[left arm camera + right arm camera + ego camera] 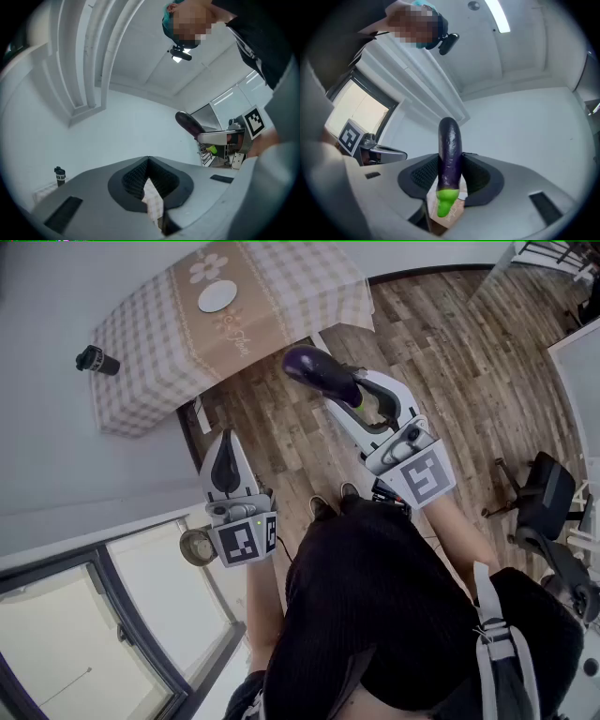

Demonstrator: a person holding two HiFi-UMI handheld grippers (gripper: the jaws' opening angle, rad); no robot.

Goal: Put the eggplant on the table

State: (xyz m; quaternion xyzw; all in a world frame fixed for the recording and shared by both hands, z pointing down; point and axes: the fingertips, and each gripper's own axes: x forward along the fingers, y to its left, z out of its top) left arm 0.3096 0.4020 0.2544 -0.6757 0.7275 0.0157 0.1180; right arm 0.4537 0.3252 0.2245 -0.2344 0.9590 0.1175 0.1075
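Glossy eggplant, cloth-covered table, matt wooden plank floor.

Person wears black ribbed top, grey shoulder straps.

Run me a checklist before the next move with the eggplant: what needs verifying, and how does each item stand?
1. Grip: ok. The right gripper is clamped on the eggplant, a pad against each side, with the green stem end toward the camera.
2. Eggplant over the table: not ok. It hangs above the wood floor, off the table's near edge.
3. Landing spot: ok. There is bare checked cloth between the white plate and the dark bottle.
4. Left gripper out of the way: ok. Its jaws are together and empty, and it is apart from the eggplant.
5. Table height against the eggplant: cannot tell.
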